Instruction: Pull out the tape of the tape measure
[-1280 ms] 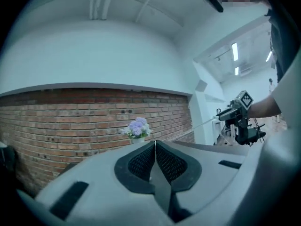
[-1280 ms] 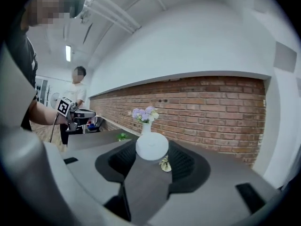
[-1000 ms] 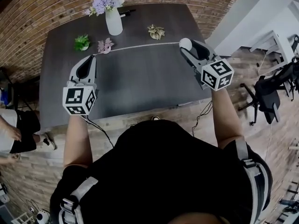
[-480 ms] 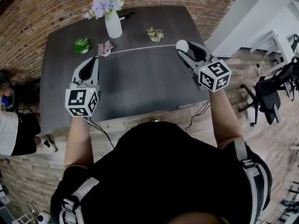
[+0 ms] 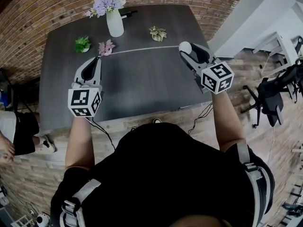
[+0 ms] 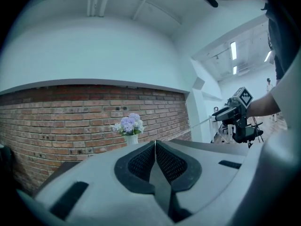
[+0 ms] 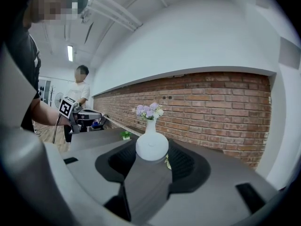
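While both grippers hang over the table (image 5: 142,86), a dark slab with a faint wood grain, the left gripper (image 5: 97,58) sits at about nine o'clock. It is a smooth grey wedge whose black pads carry a fine grid texture. Its checkered cube (image 5: 84,101) lies nearest the person, its tips point toward twelve, and the bare left forearm (image 5: 78,141) runs straight up behind it. In the left gripper view the left gripper (image 6: 154,142) has its jaws pressed flat together, and in the head view the end of the tape (image 5: 142,48) is pinched at their tips. The tape is a thin pale ribbon drawn in a straight line across the table toward two o'clock. It passes near a small pink plant (image 5: 106,47), with a green plant (image 5: 83,44) further toward ten. At eleven o'clock stands a glossy white vase (image 5: 115,22), narrow at the neck, holding soft lilac flowers (image 5: 106,1). A yellowish leafy plant (image 5: 157,32) lies at one o'clock. Rough red brick wall (image 5: 47,8) curves behind the far edge. At two o'clock the right gripper (image 5: 188,50) angles toward eleven, its cube (image 5: 217,77) toward four and the right forearm (image 5: 227,122) rising from five. In the right gripper view the right gripper (image 7: 153,150) has its jaws spread wide, clamping the tape measure (image 7: 152,147), a smooth white round case, by its sides. In the head view the tape measure (image 5: 185,47) shows as a white knob at the gripper's tips, where the tape ends.
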The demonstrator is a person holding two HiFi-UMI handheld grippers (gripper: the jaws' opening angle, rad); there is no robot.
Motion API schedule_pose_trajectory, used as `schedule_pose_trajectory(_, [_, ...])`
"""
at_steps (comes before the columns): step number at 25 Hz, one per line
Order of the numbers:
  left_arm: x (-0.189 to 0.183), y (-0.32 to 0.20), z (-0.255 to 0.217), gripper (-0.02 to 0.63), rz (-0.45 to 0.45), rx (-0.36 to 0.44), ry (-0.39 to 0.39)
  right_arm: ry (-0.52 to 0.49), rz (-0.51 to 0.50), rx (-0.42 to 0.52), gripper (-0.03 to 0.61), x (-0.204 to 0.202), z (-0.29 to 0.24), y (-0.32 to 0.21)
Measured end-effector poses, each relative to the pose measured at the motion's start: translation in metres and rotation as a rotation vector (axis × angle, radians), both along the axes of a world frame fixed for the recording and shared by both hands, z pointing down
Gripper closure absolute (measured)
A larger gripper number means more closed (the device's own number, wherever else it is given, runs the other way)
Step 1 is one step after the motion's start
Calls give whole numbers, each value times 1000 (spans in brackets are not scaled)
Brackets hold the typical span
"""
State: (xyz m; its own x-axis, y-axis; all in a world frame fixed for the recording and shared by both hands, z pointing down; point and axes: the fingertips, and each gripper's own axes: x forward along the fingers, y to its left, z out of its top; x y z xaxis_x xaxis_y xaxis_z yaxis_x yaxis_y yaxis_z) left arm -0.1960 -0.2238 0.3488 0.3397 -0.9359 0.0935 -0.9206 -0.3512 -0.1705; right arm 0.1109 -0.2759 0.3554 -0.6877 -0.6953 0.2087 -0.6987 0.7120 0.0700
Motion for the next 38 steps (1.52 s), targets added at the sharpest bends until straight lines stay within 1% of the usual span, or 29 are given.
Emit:
schedule_pose_trajectory(3, [1, -1, 12, 598, -3, -28, -1, 9, 6, -26, 367, 1, 12, -1])
schedule_pose_trajectory(6, [1, -4, 38, 598, -14, -79, 0, 19, 19, -79, 367, 1, 39, -5])
schedule_pose_trajectory(11, [5, -8, 108, 598, -56, -222, -16, 33, 60, -207, 367, 0, 110, -14])
schedule_pose_trajectory(16, [-1, -9, 153, 598, -93, -331, 5, 47, 59, -274, 367, -8, 149, -22])
schedule_pose_trajectory(19, [-7, -13, 170, 598, -110, -375, 4, 74, 55, -311, 367, -11, 172, -27])
schedule_pose_trajectory(23, [-8, -19, 195, 598, -123, -426, -32, 117, 64, -367, 367, -13, 208, -32])
schedule_pose_trajectory(26, [-9, -24, 208, 598, -138, -443, -62, 145, 73, -392, 367, -15, 227, -35])
schedule_pose_trajectory(31, [-10, -32, 217, 598, -148, -456, -61, 158, 79, -406, 367, -17, 236, -45])
schedule_pose_trajectory(36, [-10, -37, 217, 596, -149, -447, -53, 167, 84, -425, 364, -15, 240, -50])
schedule_pose_trajectory(37, [-11, -37, 217, 586, -144, -448, -49, 162, 86, -427, 359, -14, 240, -51])
schedule_pose_trajectory(38, [-11, -37, 217, 509, -140, -449, -46, 155, 85, -429, 342, -14, 239, -52])
